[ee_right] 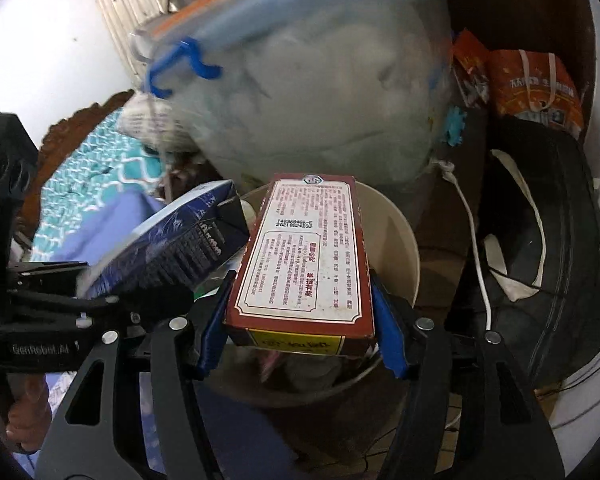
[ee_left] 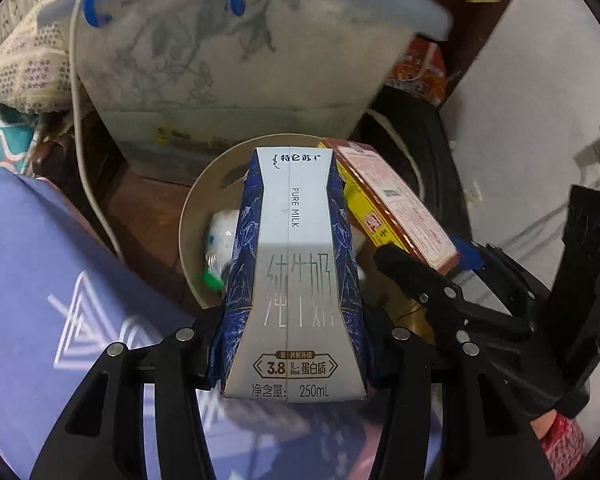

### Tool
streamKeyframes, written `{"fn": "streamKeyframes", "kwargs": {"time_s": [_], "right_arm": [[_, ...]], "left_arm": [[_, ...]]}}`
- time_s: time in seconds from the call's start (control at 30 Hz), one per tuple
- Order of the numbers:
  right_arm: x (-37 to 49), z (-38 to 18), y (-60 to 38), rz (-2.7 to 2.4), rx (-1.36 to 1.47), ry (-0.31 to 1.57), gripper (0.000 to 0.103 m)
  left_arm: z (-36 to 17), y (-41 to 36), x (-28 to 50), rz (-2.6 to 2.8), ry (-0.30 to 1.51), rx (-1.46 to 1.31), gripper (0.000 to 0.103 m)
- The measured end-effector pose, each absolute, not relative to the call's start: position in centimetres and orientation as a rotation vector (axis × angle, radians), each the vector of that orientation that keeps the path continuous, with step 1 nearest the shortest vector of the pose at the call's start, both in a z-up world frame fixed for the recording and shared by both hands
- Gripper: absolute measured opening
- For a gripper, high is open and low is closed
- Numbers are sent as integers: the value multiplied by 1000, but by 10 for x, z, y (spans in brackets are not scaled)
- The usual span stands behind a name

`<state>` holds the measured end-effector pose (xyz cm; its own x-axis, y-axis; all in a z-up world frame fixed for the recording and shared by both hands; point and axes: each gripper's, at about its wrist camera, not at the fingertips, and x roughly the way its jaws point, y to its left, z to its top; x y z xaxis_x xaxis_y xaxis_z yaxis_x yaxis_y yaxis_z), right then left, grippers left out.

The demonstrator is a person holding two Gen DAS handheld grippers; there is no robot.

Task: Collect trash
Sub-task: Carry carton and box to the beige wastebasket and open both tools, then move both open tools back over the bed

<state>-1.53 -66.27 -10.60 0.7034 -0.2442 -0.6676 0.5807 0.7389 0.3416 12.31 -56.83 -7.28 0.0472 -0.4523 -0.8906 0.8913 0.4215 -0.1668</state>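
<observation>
Bin (ee_left: 188, 216) interior mostly hidden behind milk carton (ee_left: 296, 280) and red box (ee_right: 300, 256) — contents unidentifiable. Clear storage tub (ee_right: 320, 92) motion-blurred, top cut off by frame edge. Small print on red box unreadable. Left gripper (ee_left: 294, 336) fingertips hidden behind carton.

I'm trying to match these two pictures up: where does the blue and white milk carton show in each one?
Left wrist view: the milk carton fills the centre, clamped in the left hand-held gripper.
Right wrist view: the milk carton sits left of centre, tilted, beside the red box.
Shared landmark: the round beige bin beneath both items.
</observation>
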Motion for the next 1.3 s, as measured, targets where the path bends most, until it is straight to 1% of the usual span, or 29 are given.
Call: {"fn": "streamKeyframes", "kwargs": {"time_s": [0.03,0.13,0.23,0.4,0.43,0.53,0.6,0.63,0.67,0.8,0.83,0.97,1.1,1.3], "right_arm": [[-11,-111,-666,-490,572,642,67],[-15,-117,-673,-517,595,635,76],[-34,-107,-667,-537,603,582,76],[-78,-92,-628,-560,637,518,76],[-85,-92,-618,-557,654,514,76],[-105,-91,-577,-545,703,492,76],[-113,-94,-549,-536,726,481,76],[-113,-96,-537,-528,739,475,77],[-116,-98,-522,-521,757,468,78],[-125,-100,-463,-509,805,443,82],[-129,-99,-450,-510,814,438,84],[-147,-93,-403,-519,837,421,92],[-155,-82,-371,-500,826,449,94],[-168,-54,-331,-482,762,440,96]], "left_arm": [[-76,-570,128,-1083,1095,495,49],[-85,-578,143,-1034,1121,454,67],[-78,-569,151,-1052,1132,378,67],[-46,-520,147,-1098,1058,283,67],[-42,-510,144,-1099,1043,271,69],[-32,-466,133,-1068,987,245,79],[-31,-437,126,-1026,959,239,81],[-30,-419,121,-996,944,250,82],[-30,-401,116,-964,928,264,86],[-26,-334,98,-864,864,275,92],[-25,-322,94,-845,856,276,95],[-19,-270,77,-758,812,285,94],[-15,-238,58,-698,767,321,94],[-7,-205,30,-659,710,344,94]]}}
